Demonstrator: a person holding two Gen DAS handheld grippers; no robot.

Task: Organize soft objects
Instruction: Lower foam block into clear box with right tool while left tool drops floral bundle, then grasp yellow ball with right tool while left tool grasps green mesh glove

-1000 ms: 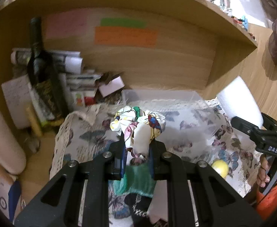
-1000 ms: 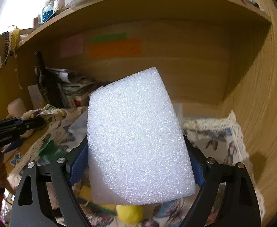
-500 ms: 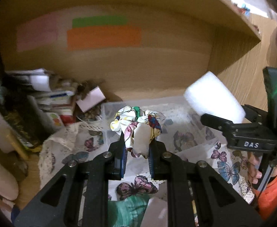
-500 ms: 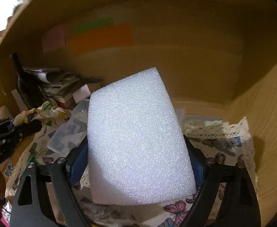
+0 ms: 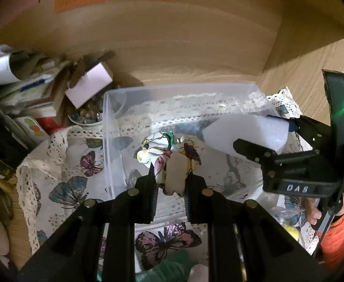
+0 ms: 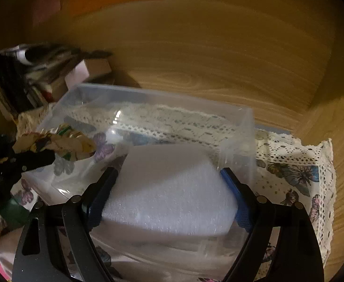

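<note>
My left gripper [image 5: 170,176] is shut on a floral fabric scrunchie [image 5: 167,149] and holds it inside the clear plastic bin [image 5: 108,141], over its left half. My right gripper [image 6: 169,181] is shut on a white foam block [image 6: 172,192] and holds it low inside the same bin [image 6: 247,127], in its right half. In the left wrist view the foam block [image 5: 249,131] and the right gripper [image 5: 261,138] show at the right. In the right wrist view the scrunchie [image 6: 54,141] and the left gripper [image 6: 42,157] show at the left.
The bin stands on a butterfly-print lace cloth [image 5: 61,188] in a wooden shelf nook. Books, papers and a small pink box [image 5: 89,84] are stacked at the left. A green soft item [image 5: 172,268] and a yellow ball [image 5: 290,231] lie near the front.
Both grippers have moved forward and down into the bin, carrying the scrunchie and the foam block. Both stay shut on their objects.
</note>
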